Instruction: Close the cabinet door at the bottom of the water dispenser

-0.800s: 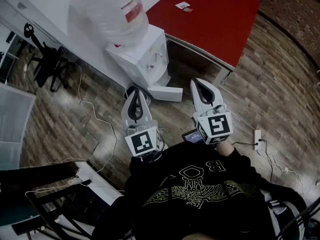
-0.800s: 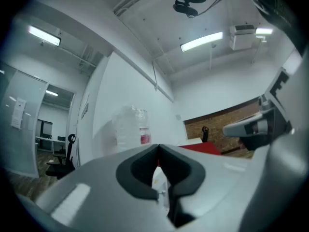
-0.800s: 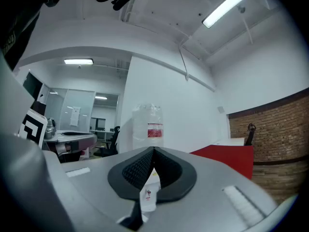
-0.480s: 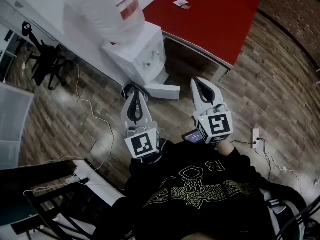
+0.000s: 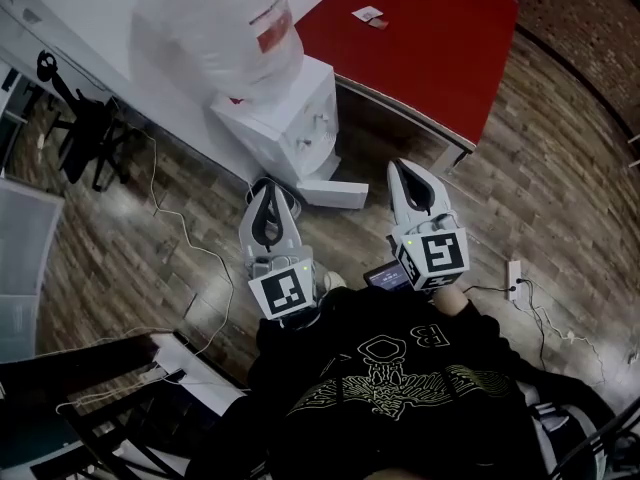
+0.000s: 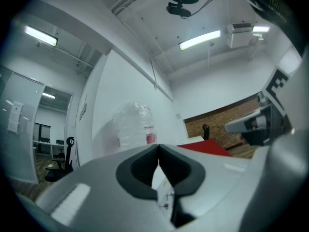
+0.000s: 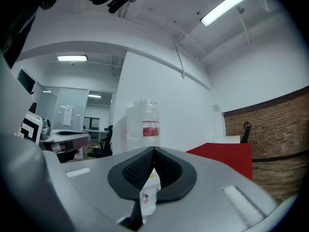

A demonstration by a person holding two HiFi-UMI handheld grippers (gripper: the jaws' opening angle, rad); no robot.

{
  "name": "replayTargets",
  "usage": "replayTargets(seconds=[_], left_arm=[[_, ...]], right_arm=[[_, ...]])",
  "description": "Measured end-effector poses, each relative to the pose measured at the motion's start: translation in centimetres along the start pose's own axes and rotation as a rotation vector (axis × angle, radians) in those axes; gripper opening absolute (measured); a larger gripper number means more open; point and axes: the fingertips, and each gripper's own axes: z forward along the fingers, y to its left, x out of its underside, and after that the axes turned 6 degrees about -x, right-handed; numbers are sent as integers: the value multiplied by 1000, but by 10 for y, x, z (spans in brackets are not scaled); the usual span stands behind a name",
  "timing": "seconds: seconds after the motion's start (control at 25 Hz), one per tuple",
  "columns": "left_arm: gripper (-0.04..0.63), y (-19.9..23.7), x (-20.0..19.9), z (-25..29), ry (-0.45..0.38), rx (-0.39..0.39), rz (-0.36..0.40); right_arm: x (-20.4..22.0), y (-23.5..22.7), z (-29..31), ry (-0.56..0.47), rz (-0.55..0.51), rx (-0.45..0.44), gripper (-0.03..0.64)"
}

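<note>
Head view: cabinet door [image 5: 332,193] ajar, water dispenser [image 5: 285,118] foot behind closed left gripper [image 5: 268,184]; right gripper [image 5: 411,166] closed, both empty.

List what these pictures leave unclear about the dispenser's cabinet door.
- Cabinet interior: head view, steep angle; the water dispenser covers it with its own body.
- Cabinet door: not in either gripper view; the grey bodies of the left gripper and right gripper fill the lower picture.
- Door hinge: head view, too small.
</note>
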Motion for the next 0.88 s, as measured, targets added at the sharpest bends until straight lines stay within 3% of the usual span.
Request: replayTargets(seconds=[0.36,0.6,0.88], left_arm=[[8,41,12,30,5,30,-22],[8,46,26,49,30,30,-49],[8,32,43,93,62,28,-52]], right_arm=[[12,15,32,22,19,68,0],[22,17,53,61,24,57,0],[7,-10,97,5,41,20,0]])
